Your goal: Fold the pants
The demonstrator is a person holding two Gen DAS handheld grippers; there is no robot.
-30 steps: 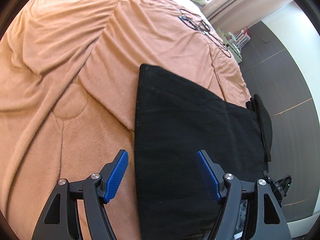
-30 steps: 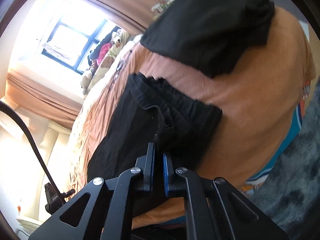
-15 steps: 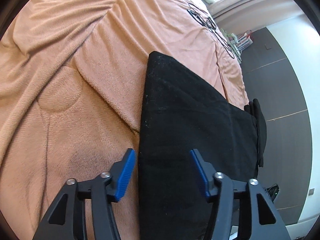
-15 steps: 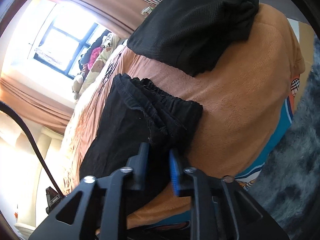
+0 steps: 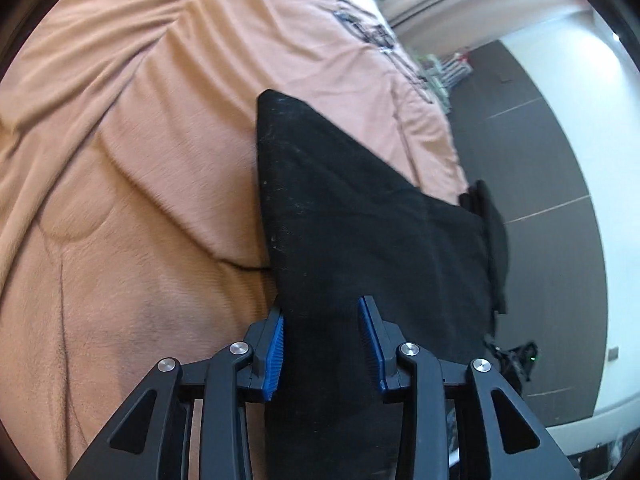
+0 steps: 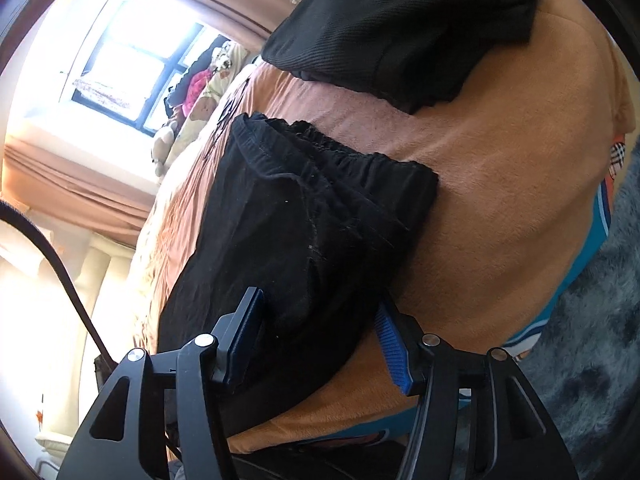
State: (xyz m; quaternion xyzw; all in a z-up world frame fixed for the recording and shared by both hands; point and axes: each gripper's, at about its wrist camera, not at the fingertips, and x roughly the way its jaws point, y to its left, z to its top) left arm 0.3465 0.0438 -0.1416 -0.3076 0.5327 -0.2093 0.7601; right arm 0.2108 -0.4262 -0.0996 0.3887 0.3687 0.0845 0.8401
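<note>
Orange blanket: black pants lengthwise, waistband far.

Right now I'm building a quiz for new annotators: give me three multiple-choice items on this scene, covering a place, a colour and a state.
1. Where do the pants lie?
A. on the blanket
B. on the floor
C. on a chair

2. What colour are the gripper pads?
A. red
B. blue
C. white

3. How is the right gripper?
A. shut on the waistband
B. out of view
C. open

Answers: 1 A, black fabric rests flat on the orange blanket; 2 B, blue ribbed pads on both grippers, left gripper included; 3 C, its jaws stand apart over the pants.
</note>
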